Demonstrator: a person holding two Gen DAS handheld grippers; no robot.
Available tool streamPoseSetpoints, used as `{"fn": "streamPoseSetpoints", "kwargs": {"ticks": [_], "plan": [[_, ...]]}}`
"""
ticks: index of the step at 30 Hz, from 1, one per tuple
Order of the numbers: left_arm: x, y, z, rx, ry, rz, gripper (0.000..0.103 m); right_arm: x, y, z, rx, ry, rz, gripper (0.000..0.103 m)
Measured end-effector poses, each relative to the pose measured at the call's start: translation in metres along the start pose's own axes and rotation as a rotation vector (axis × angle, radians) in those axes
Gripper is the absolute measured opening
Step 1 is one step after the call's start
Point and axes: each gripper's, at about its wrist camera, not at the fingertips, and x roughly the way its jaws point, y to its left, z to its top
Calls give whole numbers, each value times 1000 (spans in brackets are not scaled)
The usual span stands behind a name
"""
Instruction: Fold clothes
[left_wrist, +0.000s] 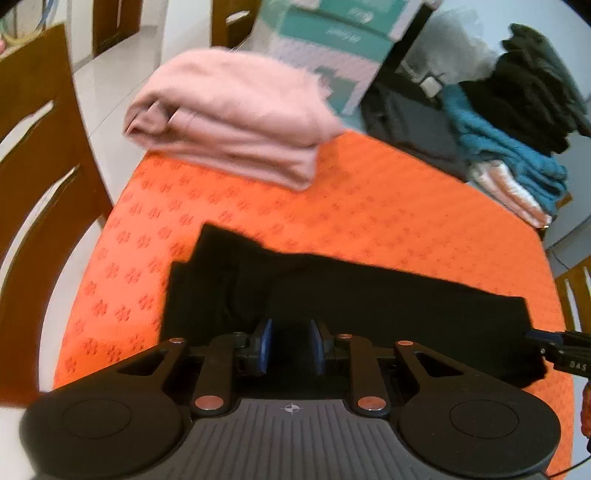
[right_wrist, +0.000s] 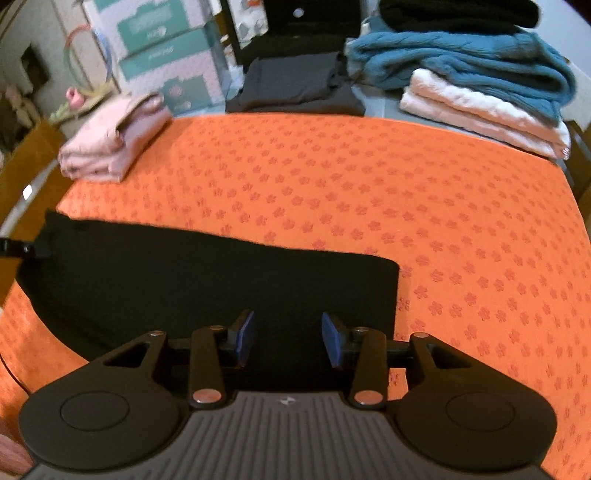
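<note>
Both the left gripper (left_wrist: 291, 345) and right gripper (right_wrist: 289, 339) stand apart, empty, over the black garment (right_wrist: 207, 284); next fold needs fresh edge grips.

Both wrist cams look steeply down, close; share black garment (left_wrist: 369, 295) on orange cloth (right_wrist: 406, 221).

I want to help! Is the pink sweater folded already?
Folded. The pink sweater sits as a neat stacked bundle with layered edges at the far corner of the orange tablecloth.

Black garment (right_wrist: 207, 284) near edge hidden behind hand-held gripper (right_wrist: 288, 341)
</note>
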Motion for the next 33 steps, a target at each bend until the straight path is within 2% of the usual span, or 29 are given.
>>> {"fn": "streamPoseSetpoints", "kwargs": {"ticks": [2, 5, 9, 12, 15, 17, 19, 26, 33], "plan": [[4, 11, -3, -41, 7, -23, 21, 9, 0, -3, -17, 17, -6, 46], [7, 21, -2, -92, 8, -56, 20, 11, 2, -7, -31, 5, -1, 57], [8, 28, -1, -141, 15, -84, 20, 6, 1, -6, -13, -3, 7, 57], [6, 24, 1, -152, 14, -78, 20, -3, -11, -8, 68, -30, -14, 57], [-2, 15, 3, -149, 0, -65, 31, -11, -26, -15, 150, -44, -46, 57], [-8, 7, 6, -142, -14, -58, 47, -12, -35, -21, 195, -41, -49, 57], [-15, 0, 8, -134, -30, -53, 55, -12, -40, -28, 229, -35, -51, 57], [-27, -30, 16, -116, -45, -109, 61, -7, -46, -42, 333, -40, -43, 57], [-20, -63, 14, -109, -17, -187, 62, -12, -52, -51, 425, -83, -39, 57]]}}
